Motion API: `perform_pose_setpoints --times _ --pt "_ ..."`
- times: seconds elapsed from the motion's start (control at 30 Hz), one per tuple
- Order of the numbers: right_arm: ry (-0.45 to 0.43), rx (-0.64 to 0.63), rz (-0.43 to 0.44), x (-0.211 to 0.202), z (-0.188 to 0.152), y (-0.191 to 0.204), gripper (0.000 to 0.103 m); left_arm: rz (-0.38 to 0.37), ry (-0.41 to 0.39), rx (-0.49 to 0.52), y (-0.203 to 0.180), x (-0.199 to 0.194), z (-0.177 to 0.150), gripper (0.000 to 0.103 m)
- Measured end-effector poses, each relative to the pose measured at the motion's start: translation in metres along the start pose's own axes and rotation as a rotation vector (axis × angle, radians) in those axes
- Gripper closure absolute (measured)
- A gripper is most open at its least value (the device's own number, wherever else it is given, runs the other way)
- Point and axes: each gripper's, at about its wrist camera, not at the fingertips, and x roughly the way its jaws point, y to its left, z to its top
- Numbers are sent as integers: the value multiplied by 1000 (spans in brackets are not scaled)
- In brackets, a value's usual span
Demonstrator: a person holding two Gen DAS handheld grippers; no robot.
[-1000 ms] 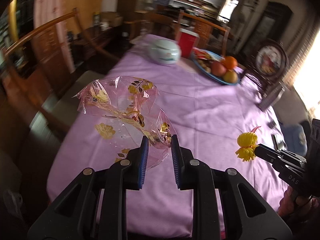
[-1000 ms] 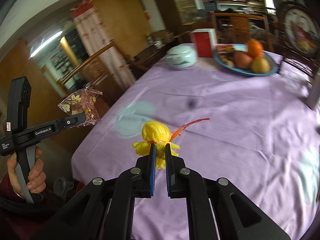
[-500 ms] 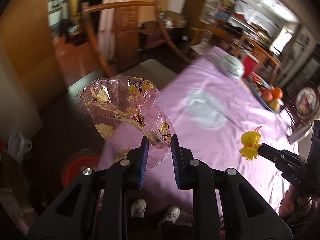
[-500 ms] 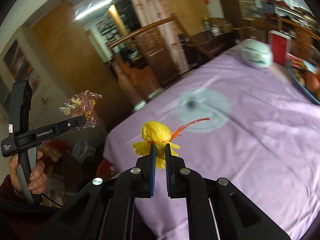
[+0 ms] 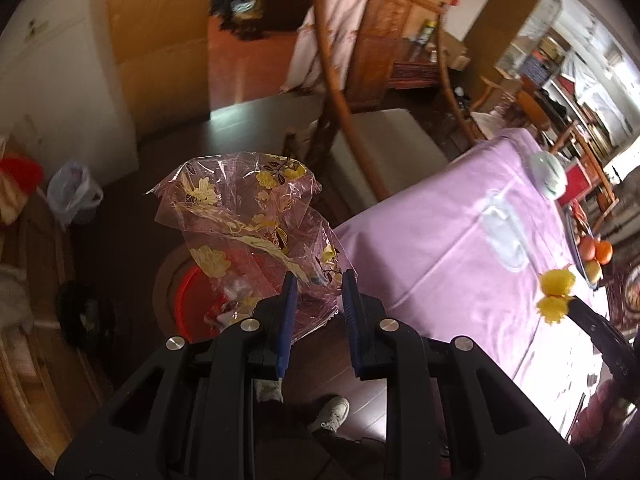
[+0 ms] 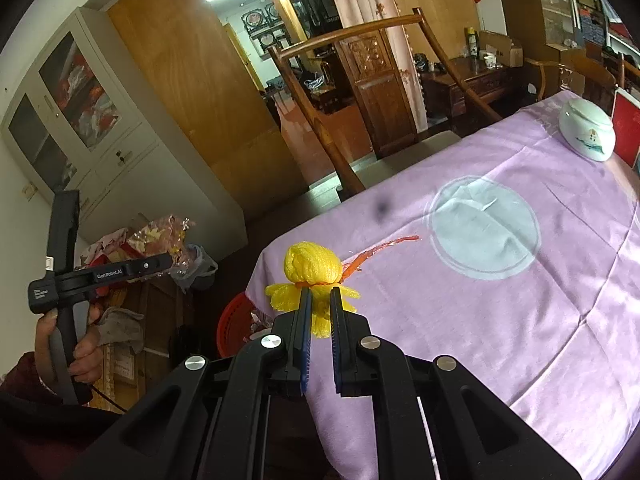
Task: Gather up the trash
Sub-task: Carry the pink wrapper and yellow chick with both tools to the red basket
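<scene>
Wooden chair (image 6: 352,120), dark floor (image 5: 224,128)

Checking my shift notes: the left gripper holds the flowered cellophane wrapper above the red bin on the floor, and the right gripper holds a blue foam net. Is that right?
Not quite: the foam net in the right gripper is yellow, not blue, as the right wrist view shows. The rest stands: the left gripper holds the flowered cellophane wrapper above the red bin on the floor.
</scene>
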Motion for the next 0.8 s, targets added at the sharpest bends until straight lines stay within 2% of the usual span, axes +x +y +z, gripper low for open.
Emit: perform_pose_setpoints --times 0.17,0.37,0.43,0.5,0.6,0.8 --pt "19 -1 -5 12 6 1 94 29 39 -47 29 12 -4 79" --pt "45 -24 -22 23 11 11 94 13 111 -109 53 40 -3 77" --pt "48 -28 -29 25 14 13 94 23 128 -110 55 47 -1 69" --pt "51 -31 -35 26 16 15 94 40 138 -119 59 51 0 51" --pt "56 -42 -39 30 21 21 94 37 142 -138 64 52 3 42" --pt "83 -87 0 47 30 39 94 61 117 -185 83 41 9 38"
